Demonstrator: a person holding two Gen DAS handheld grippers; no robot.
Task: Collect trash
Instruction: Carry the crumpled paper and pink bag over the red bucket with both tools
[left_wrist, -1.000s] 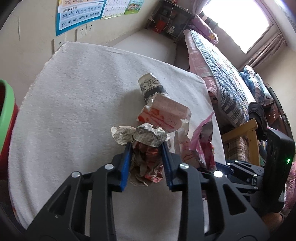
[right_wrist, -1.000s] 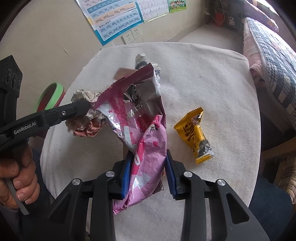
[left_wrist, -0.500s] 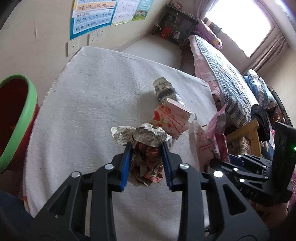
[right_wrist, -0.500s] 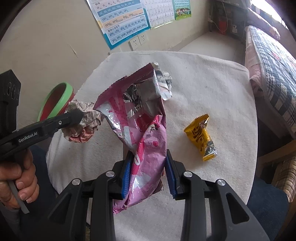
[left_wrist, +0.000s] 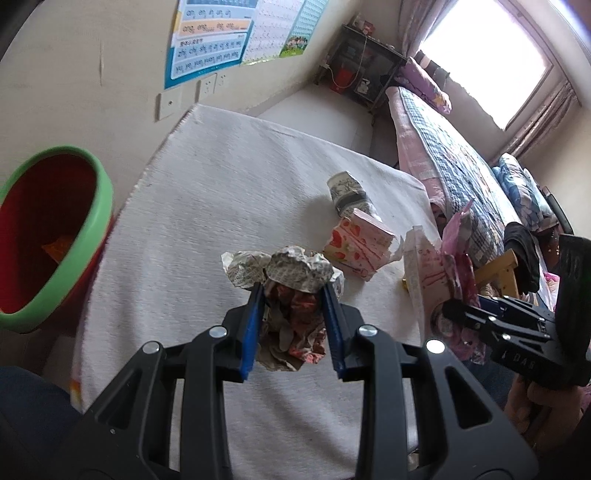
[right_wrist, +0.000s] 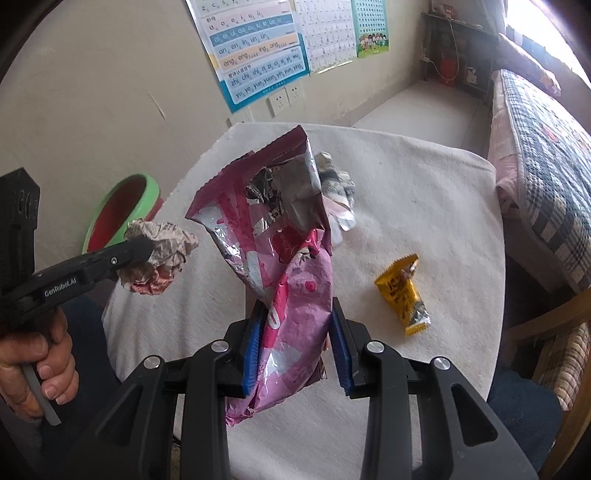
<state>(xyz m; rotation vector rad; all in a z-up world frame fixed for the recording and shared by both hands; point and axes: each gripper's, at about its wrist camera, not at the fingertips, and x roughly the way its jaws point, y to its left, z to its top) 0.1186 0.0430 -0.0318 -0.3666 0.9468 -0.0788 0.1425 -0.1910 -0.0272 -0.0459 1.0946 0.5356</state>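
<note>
My left gripper (left_wrist: 293, 295) is shut on a crumpled paper wad (left_wrist: 295, 280) and holds it above the white-clothed table (left_wrist: 207, 206); the wad also shows in the right wrist view (right_wrist: 159, 254). My right gripper (right_wrist: 295, 314) is shut on a pink foil snack bag (right_wrist: 291, 273), held up off the table, also seen in the left wrist view (left_wrist: 456, 251). A red bin with a green rim (left_wrist: 48, 236) stands left of the table, with an orange scrap inside. A pink strawberry carton (left_wrist: 356, 245), a crushed paper cup (left_wrist: 347, 194) and a yellow candy wrapper (right_wrist: 402, 293) lie on the table.
A bed with a plaid quilt (right_wrist: 546, 155) runs along the right. A wooden chair (right_wrist: 546, 332) stands by the table's right edge. The wall with posters and sockets (right_wrist: 258, 55) is behind the table. A dark shelf (left_wrist: 365, 81) stands in the far corner.
Both grippers have risen and moved left toward the bin, each still holding its trash. The bin has come further into both views.
</note>
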